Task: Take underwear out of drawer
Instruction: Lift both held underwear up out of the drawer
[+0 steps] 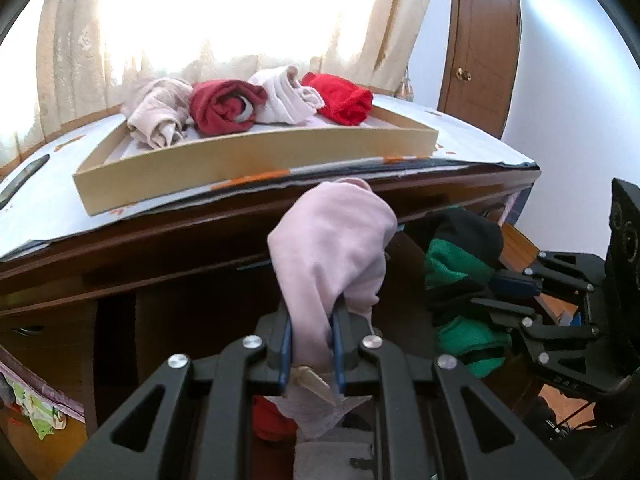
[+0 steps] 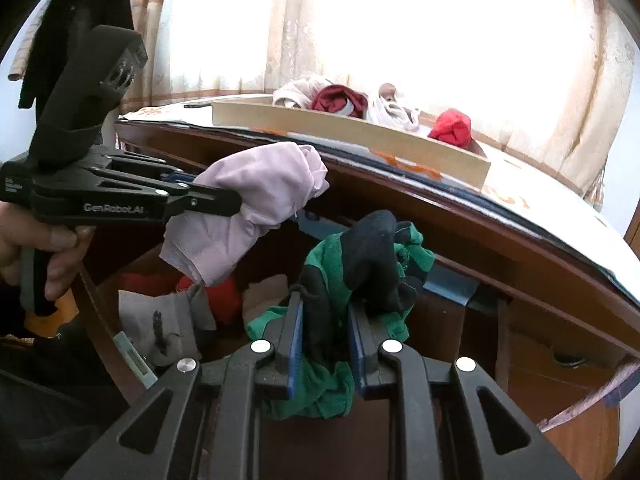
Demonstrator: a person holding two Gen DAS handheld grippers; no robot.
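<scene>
Above the open drawer (image 2: 168, 312), both grippers hold laundry in the air.

Left gripper (image 1: 312, 340): jaws clenched on a pale pink garment (image 1: 332, 248). Cloth bunches up ahead of the blue pads (image 1: 285, 344) and a tail with a tag hangs out behind them. Right wrist view shows the same piece (image 2: 248, 204) from the side, with a hand (image 2: 28, 248) on the gripper handle at far left.

Right gripper (image 2: 324, 344): jaws clamped on a green and black garment (image 2: 360, 264), wadded between the pads, part of it drooping below. Left wrist view has it (image 1: 460, 272) just to the right of the pink one, close by but apart.

Both pieces are clear of the drawer, in front of the dresser's (image 1: 160, 248) top edge.

Drawer contents seen under the pink piece: something red (image 2: 224, 296), a grey cloth (image 2: 160, 316), something pale further back. Hard to tell more.

On top of the dresser: shallow cardboard tray (image 1: 256, 160) on a light sheet. It holds four rolled pieces in a row along the back: beige (image 1: 160, 116), dark red (image 1: 224, 106), white (image 1: 280, 96), bright red (image 1: 344, 98). Front half of the tray is bare.

Behind: curtains (image 1: 72, 60) over a blown-out bright window, brown door (image 1: 480, 40) at right.
</scene>
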